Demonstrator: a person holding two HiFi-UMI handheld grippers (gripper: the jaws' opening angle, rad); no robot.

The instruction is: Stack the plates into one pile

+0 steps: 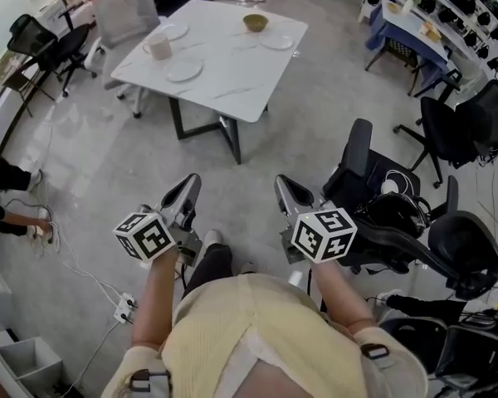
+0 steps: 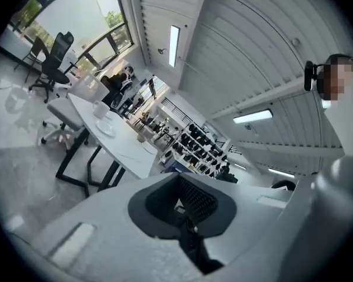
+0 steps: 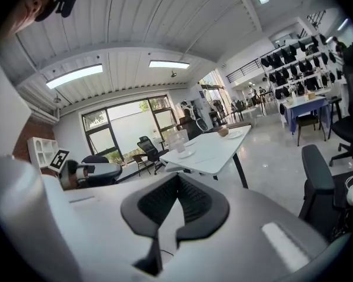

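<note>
A white marble table (image 1: 232, 73) stands far ahead across the floor. Three white plates lie apart on it: one at the front left (image 1: 183, 70), one at the back left (image 1: 173, 31), one at the right (image 1: 277, 41). A tan bowl (image 1: 255, 22) and a white mug (image 1: 158, 46) also stand there. My left gripper (image 1: 192, 181) and right gripper (image 1: 282, 182) are held out over the floor, well short of the table, both shut and empty. The left gripper view shows the table (image 2: 126, 148) in the distance; the right gripper view shows the table (image 3: 215, 148) and the bowl (image 3: 223, 132).
Black office chairs (image 1: 373, 181) crowd the right, close to my right gripper. A grey chair (image 1: 124, 11) and a black one (image 1: 46, 44) stand left of the table. A power strip (image 1: 124, 307) with cables lies on the floor. Racks of headsets (image 1: 461, 7) line the far right.
</note>
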